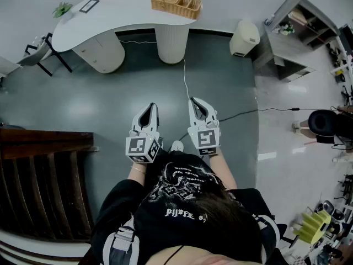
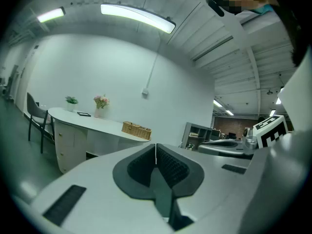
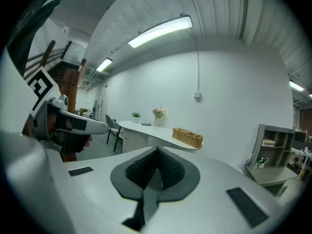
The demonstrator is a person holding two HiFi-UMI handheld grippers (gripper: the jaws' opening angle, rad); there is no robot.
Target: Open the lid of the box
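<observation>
Wicker, pale tan: rectangular woven box [image 1: 175,3], standing on the curved white counter [image 1: 110,15]. No other box shows, so it is judged the task's item. Whether its lid is down is too small to tell.

Head view: left gripper [image 1: 149,108] and right gripper [image 1: 197,101], white with dark pads. They are held side by side near the chest over the grey floor [image 1: 83,104], pointing to twelve o'clock. The box lies at twelve o'clock, well apart. Judged a carrying posture; the approach is not yet made.

Left gripper view: jaws pressed together, nothing between them. The box sits at eleven o'clock above the tips.

Right gripper view: jaws likewise together and empty, suiting travel. The box sits at one o'clock and the left gripper at nine.
</observation>
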